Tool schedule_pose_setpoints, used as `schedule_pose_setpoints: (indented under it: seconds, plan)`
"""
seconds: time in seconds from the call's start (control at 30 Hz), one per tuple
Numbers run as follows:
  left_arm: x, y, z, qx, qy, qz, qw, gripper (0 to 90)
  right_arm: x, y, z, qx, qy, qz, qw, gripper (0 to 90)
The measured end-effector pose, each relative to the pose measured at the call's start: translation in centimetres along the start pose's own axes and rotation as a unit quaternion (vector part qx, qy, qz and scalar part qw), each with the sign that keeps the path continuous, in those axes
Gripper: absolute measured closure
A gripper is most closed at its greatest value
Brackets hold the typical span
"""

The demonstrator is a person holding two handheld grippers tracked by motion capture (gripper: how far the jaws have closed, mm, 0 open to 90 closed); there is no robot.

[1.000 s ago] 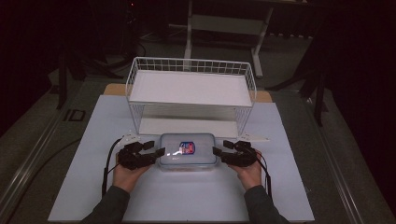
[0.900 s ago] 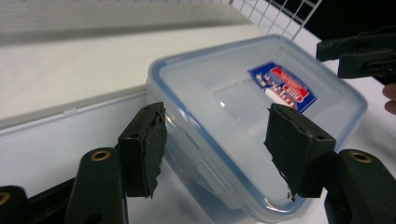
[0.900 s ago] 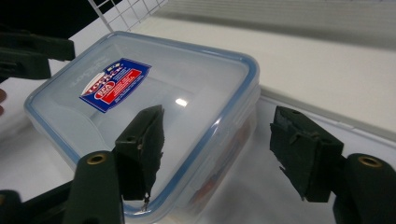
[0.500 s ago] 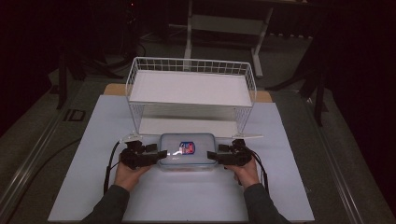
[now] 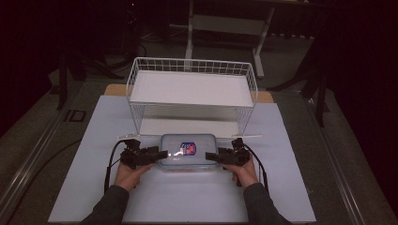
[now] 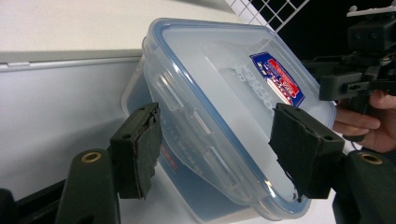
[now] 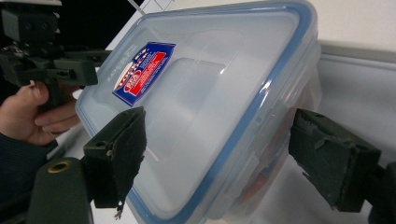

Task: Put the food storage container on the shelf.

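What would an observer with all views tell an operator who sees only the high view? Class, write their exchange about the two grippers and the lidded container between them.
Operator: Is the left gripper shut on the container?
Observer: No. The left gripper is open, with one end of the container between its jaws.
Operator: And the right?
Observer: The right gripper is open too, straddling the other end.
Operator: Anything inside?
Observer: Something red-orange shows through the clear wall; I cannot tell what.
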State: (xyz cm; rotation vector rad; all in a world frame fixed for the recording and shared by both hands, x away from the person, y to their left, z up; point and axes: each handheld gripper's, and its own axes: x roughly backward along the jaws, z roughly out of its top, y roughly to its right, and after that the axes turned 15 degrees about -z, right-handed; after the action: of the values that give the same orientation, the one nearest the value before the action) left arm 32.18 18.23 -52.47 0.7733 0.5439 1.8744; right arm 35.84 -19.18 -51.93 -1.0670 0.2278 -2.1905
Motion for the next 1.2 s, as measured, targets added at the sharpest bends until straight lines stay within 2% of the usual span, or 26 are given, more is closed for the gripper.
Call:
schedule_pose_setpoints:
  seconds: [0.07, 0.17, 0.23, 0.37, 0.47, 0.6, 0.77, 0.87, 0.97, 1.07, 1.2]
  plan:
    - [0.0, -0.3, 0.0, 0.014, 0.0, -0.013, 0.9998, 34.0, -0.3, 0.1, -0.1, -0.012, -0.004, 0.01, 0.9999, 17.7]
    - [0.1, -0.8, -0.1, 0.034, -0.003, -0.03, 0.999, 32.9, -0.1, 0.1, 0.0, -0.008, -0.004, 0.009, 0.9999, 21.7]
    - [0.1, -0.9, -0.2, 0.037, -0.003, -0.036, 0.9986, 32.6, 0.1, 0.3, -0.1, -0.016, -0.003, 0.014, 0.9998, 24.4]
    - [0.3, -1.0, -0.3, 0.045, -0.008, -0.058, 0.9973, 35.1, 0.5, 0.3, -0.3, -0.012, 0.006, 0.016, 0.9998, 28.0]
    - [0.4, -0.5, -0.3, 0.037, -0.014, -0.062, 0.9973, 37.9, 0.9, 0.1, -0.5, -0.008, 0.017, 0.014, 0.9997, 32.2]
    - [0.6, 0.1, -0.3, 0.022, -0.016, -0.054, 0.9982, 41.1, 1.8, -0.3, -0.9, 0.006, 0.023, 0.012, 0.9996, 37.1]
    - [1.2, 0.7, -0.7, 0.023, -0.009, -0.059, 0.998, 46.5, 2.5, -0.6, -1.5, 0.005, 0.031, 0.013, 0.9994, 43.2]
    - [1.4, 1.4, -0.8, 0.009, -0.021, -0.05, 0.9985, 48.2, 3.1, -0.8, -1.8, 0.011, 0.036, 0.014, 0.9992, 46.6]
    - [1.6, 1.9, -1.0, 0.002, -0.027, -0.05, 0.9984, 49.8, 3.6, -1.0, -2.1, 0.016, 0.037, 0.016, 0.9991, 50.2]
    - [1.9, 2.4, -1.2, -0.008, -0.035, -0.048, 0.9982, 51.4, 4.0, -1.0, -2.4, 0.013, 0.039, 0.023, 0.9989, 51.6]
    - [2.0, 2.8, -1.4, -0.019, -0.04, -0.043, 0.9981, 52.0, 4.2, -1.3, -2.7, 0.022, 0.039, 0.02, 0.9988, 51.8]
